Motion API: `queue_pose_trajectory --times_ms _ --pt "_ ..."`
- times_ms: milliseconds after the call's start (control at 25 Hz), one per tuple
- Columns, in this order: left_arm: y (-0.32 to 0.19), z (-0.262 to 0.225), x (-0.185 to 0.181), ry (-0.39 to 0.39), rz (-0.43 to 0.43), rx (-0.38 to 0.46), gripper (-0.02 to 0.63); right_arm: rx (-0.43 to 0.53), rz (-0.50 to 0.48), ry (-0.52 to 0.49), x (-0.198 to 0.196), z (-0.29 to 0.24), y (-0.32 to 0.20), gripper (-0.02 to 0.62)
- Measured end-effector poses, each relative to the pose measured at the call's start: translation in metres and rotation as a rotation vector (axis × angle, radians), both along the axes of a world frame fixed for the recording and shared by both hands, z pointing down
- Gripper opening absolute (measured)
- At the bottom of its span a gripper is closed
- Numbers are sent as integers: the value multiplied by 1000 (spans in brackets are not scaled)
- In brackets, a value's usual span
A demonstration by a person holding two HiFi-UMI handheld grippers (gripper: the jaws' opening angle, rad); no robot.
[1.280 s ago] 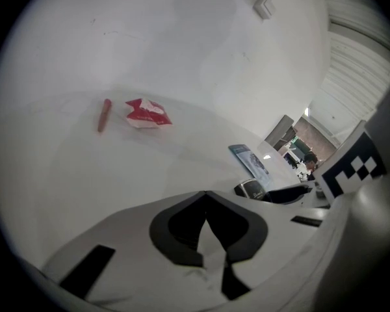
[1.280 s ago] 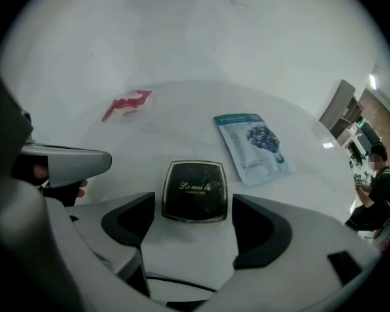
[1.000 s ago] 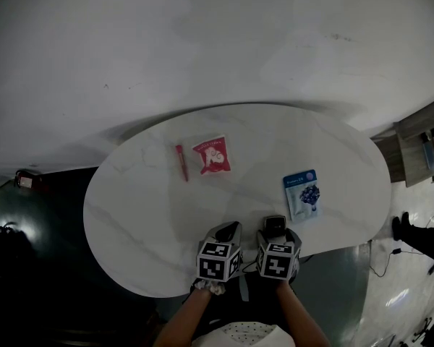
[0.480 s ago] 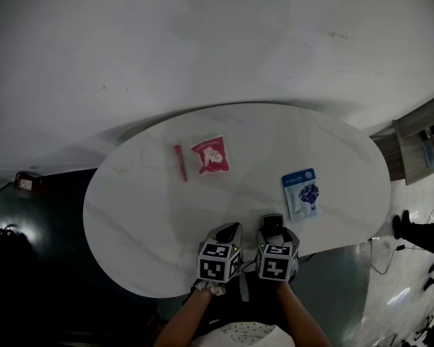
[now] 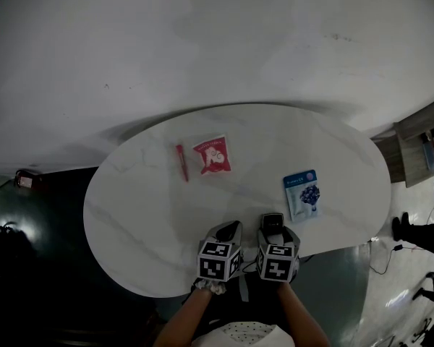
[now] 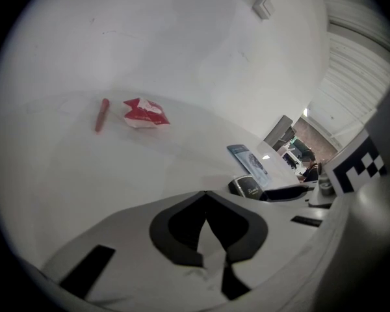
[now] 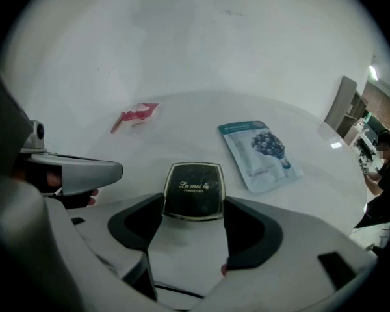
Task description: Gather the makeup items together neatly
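Compact [image 7: 194, 190] lettering legible, right gripper view

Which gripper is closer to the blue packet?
Right. The right gripper, its jaws just closed on the black compact, sits left of and below the blue packet in the head view; the left gripper is farther left, shut and empty.

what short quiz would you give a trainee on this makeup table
1. True or false: the left gripper is open.
2. What sits between the right gripper's jaws? A red square sachet; B black square compact; C blue sheet-mask packet.
3. Fill in: the thin red pencil lies beside the red ___.
Key: 1 false, shut and empty. 2 B; its jaws have just been closing on it. 3 sachet.
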State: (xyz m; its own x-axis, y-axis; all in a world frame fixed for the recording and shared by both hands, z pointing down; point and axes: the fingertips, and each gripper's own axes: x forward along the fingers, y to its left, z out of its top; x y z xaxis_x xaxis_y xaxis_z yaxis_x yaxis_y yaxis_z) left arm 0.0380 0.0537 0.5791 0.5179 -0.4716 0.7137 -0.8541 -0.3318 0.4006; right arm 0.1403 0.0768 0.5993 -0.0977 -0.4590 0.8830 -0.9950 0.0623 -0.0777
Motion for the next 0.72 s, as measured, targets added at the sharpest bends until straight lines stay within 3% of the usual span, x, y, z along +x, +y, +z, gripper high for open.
queue_pose_trajectory --times_ms 560,720 --pt "-13 3 -8 -4 10 13 29 -44 -25 0 -1 4 -2 314" --pt "-16 2 -1 -32 116 65 29 -58 -34 31 -2 5 -5 329"
